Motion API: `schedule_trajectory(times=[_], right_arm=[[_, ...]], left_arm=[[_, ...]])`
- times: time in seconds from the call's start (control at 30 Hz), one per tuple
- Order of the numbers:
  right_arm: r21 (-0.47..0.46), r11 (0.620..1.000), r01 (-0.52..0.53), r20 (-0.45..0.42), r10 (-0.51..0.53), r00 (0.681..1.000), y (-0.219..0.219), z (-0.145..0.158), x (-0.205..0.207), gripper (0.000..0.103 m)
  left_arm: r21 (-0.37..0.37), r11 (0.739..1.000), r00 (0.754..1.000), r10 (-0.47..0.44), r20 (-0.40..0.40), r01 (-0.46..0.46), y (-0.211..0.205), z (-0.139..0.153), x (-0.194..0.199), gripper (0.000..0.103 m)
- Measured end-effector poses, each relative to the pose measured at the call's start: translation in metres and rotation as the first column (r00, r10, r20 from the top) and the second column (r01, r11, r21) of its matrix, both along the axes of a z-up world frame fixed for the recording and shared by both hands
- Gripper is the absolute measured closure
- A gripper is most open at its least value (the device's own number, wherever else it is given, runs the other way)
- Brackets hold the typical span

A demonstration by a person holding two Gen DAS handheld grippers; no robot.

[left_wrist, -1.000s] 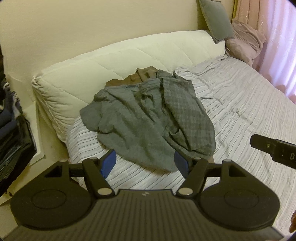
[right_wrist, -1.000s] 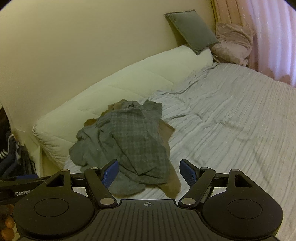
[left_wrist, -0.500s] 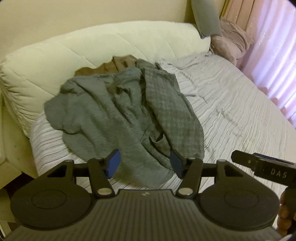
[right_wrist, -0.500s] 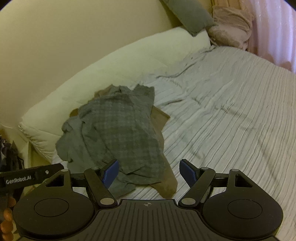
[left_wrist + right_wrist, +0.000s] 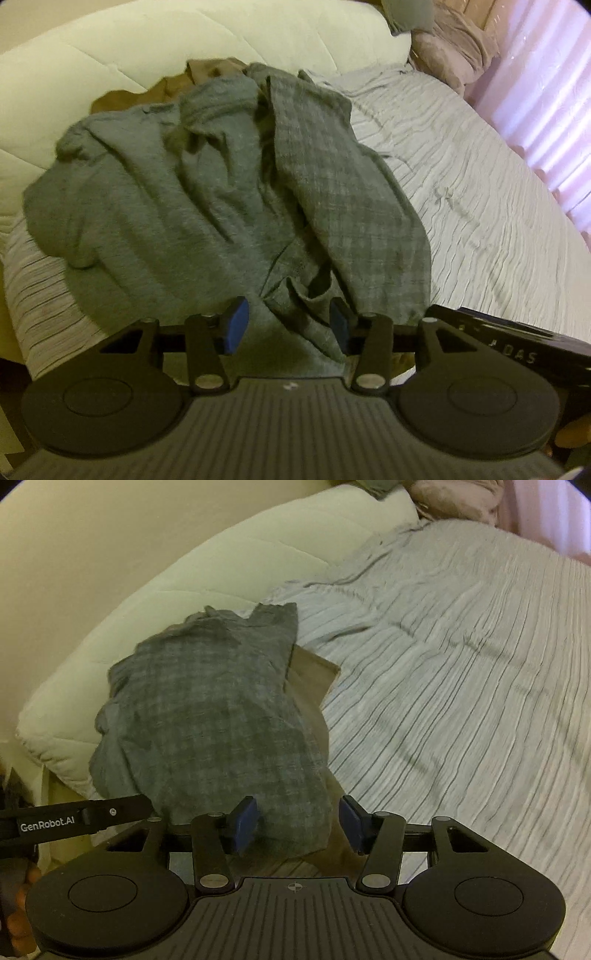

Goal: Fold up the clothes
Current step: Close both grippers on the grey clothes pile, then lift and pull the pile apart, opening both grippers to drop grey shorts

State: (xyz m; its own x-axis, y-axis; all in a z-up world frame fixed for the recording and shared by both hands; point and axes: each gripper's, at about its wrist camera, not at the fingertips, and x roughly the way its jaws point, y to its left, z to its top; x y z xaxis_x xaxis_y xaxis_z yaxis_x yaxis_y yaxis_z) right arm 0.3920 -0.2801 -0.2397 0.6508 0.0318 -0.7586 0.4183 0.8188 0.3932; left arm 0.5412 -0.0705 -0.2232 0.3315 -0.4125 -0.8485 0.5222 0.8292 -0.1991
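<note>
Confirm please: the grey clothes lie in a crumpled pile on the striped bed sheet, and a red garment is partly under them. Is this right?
Not quite. The garment partly under the grey clothes is brown, not red; the right wrist view shows it sticking out beside the checked fabric. The rest holds: the pile lies crumpled on the striped bed sheet.

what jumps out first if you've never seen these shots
A crumpled heap of grey clothes lies on the striped bed sheet, against a pale quilted cushion, with a brown garment poking out beneath. The left gripper and the right gripper each frame the heap's near hem, jaws closing with cloth between the blue fingers.
</note>
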Motion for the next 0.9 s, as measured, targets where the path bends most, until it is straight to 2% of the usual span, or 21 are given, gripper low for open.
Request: schedule_trajectory(times=[0.1,0.23,0.27,0.3,0.33,0.43,0.53,0.67,0.77,0.9], right_arm=[[0.006,1.0,0.0,-0.003,0.0,1.0,-0.001,-0.013,0.008,0.05],[0.058,0.998,-0.013,0.046,0.01,0.999,-0.002,-0.025,0.017,0.05],[0.059,0.998,-0.021,0.05,0.018,0.999,-0.001,-0.025,0.018,0.063],[0.059,0.998,-0.033,0.051,0.03,0.998,0.0,-0.025,0.02,0.094],[0.059,0.998,-0.033,0.053,0.03,0.998,0.0,-0.024,0.019,0.094],[0.052,0.998,-0.018,0.078,0.014,0.997,0.0,-0.014,0.013,0.095],[0.033,0.999,0.014,0.132,-0.018,0.991,0.003,0.01,0.0,0.096],[0.002,0.998,0.066,0.269,-0.064,0.961,0.007,0.06,-0.027,0.097],[-0.031,0.992,0.123,0.366,-0.103,0.925,0.007,0.1,-0.049,0.097],[-0.067,0.974,0.215,0.488,-0.156,0.859,0.008,0.153,-0.093,0.098]], left_arm=[[-0.01,1.0,1.0,-0.017,-0.019,0.017,-0.006,-0.008,0.005,0.058],[-0.033,0.999,0.999,-0.029,-0.034,0.028,-0.01,-0.017,0.01,0.06],[-0.036,0.999,0.999,-0.032,-0.034,0.03,-0.01,-0.017,0.011,0.063],[-0.05,0.998,0.999,-0.04,-0.027,0.039,-0.009,-0.015,0.011,0.078],[-0.064,0.997,0.999,-0.049,-0.019,0.047,-0.007,-0.013,0.011,0.1],[-0.111,0.991,0.997,-0.077,0.008,0.078,-0.001,0.002,0.007,0.103],[-0.145,0.983,0.993,-0.109,0.054,0.116,0.004,0.023,-0.002,0.103],[-0.231,0.96,0.983,-0.136,0.121,0.161,0.013,0.063,-0.019,0.103],[-0.3,0.929,0.966,-0.158,0.205,0.216,0.015,0.105,-0.04,0.103],[-0.374,0.872,0.928,-0.204,0.311,0.316,0.009,0.16,-0.072,0.103]])
